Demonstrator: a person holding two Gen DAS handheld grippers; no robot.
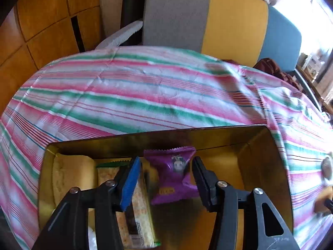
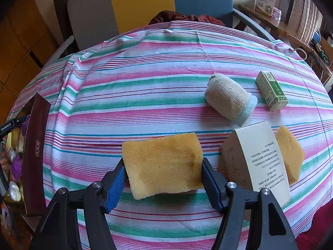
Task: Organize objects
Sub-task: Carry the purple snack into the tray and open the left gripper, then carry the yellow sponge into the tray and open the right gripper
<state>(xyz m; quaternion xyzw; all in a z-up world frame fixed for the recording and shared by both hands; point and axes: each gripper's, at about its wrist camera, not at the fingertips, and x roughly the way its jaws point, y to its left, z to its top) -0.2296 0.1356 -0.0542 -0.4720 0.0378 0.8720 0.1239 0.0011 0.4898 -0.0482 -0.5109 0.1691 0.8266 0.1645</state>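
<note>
Two handheld grippers mid-sort over a striped tablecloth (image 2: pixel 145 79), one at a box, one carrying a sponge

Left gripper (image 1: pixel 165 179) spread wide over the gold-lined box (image 1: pixel 208 134) in the lower half of the left view, straddling but not touching a purple snack packet (image 1: pixel 172 177), probably just dropped in or about to be taken. Beside it in the box, one green-edged cracker packet (image 1: pixel 138 208) and one pale yellow item at lower left, too blurred to name. Right gripper (image 2: pixel 163 173) clamped on a yellow sponge (image 2: pixel 162 164) at lower centre of the right view, squeezed from both sides, likely bound for the box at far left. Left on the cloth at right: one second sponge (image 2: pixel 290 152), one white carton (image 2: pixel 258 158) leaning against it, one rolled sock (image 2: pixel 229 98), one small green box (image 2: pixel 271 90). Sponges in all: two
</note>
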